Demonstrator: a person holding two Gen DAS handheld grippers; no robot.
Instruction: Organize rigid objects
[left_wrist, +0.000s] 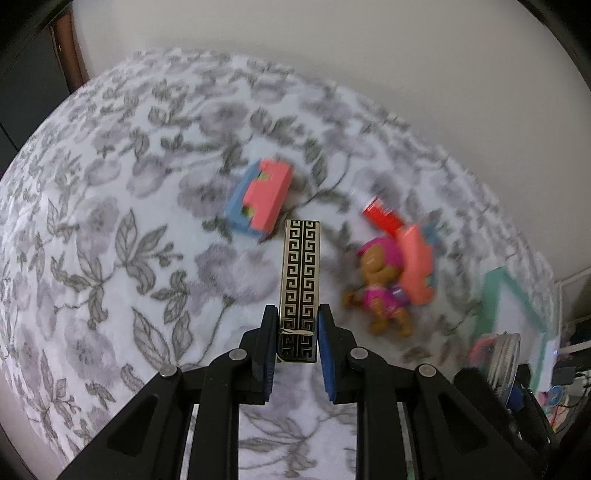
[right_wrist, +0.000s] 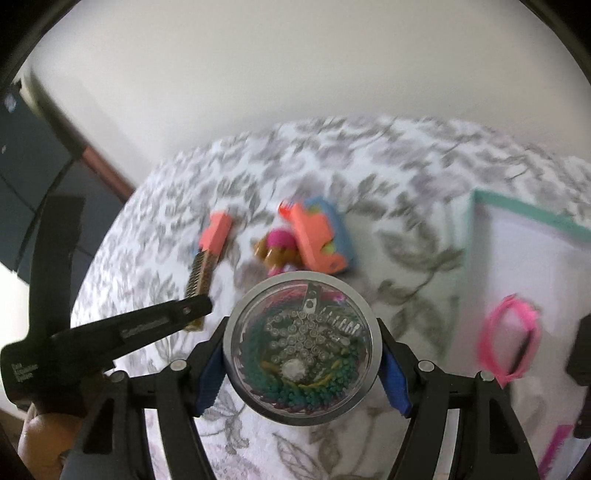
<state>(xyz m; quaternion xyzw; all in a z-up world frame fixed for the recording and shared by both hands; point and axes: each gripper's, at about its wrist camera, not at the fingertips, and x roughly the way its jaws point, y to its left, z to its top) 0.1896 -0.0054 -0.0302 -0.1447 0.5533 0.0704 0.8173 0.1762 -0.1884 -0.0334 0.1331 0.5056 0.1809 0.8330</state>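
My left gripper is shut on a long black-and-gold key-pattern box, held above the floral bedspread. Beyond it lie a coral-and-blue block toy, a pink-haired toy figure beside another coral piece, and a red tube. My right gripper is shut on a round clear-lidded tin full of coloured pins and tacks. In the right wrist view the left gripper's arm holds the patterned box at left; the figure and coral toy lie behind the tin.
A white tray with a teal rim sits at right, holding a pink loop; it also shows in the left wrist view. A white wall stands behind the bed. Dark furniture is at left. Cables and clutter lie past the bed's right edge.
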